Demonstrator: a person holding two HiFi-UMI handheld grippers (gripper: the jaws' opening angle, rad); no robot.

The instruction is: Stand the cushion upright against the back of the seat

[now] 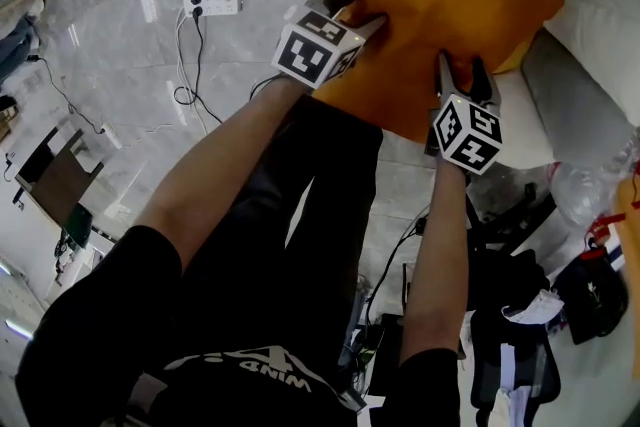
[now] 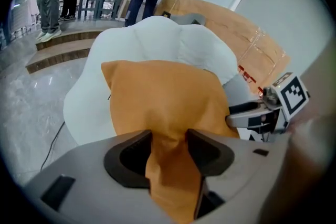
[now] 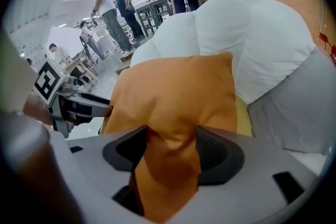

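An orange cushion (image 1: 450, 5) lies against a puffy white seat (image 1: 590, 15), its near edge toward me. My left gripper (image 1: 355, 10) bites the cushion's near left edge and my right gripper (image 1: 462, 70) its near right edge. In the left gripper view the orange fabric (image 2: 163, 97) is bunched between the jaws of the left gripper (image 2: 169, 144), touching both pads, with the white seat back (image 2: 157, 39) behind it. The right gripper view shows the same: cushion (image 3: 178, 92) pinched in the right gripper (image 3: 173, 147), with the seat (image 3: 247, 34) behind.
A grey pad (image 1: 570, 85) lies to the right of the seat. A power strip (image 1: 213, 3) and cables are on the marble floor at left. Black bags (image 1: 590, 295) sit at lower right. People (image 3: 107, 8) stand far behind, and brown cardboard (image 2: 231, 29) leans behind the seat.
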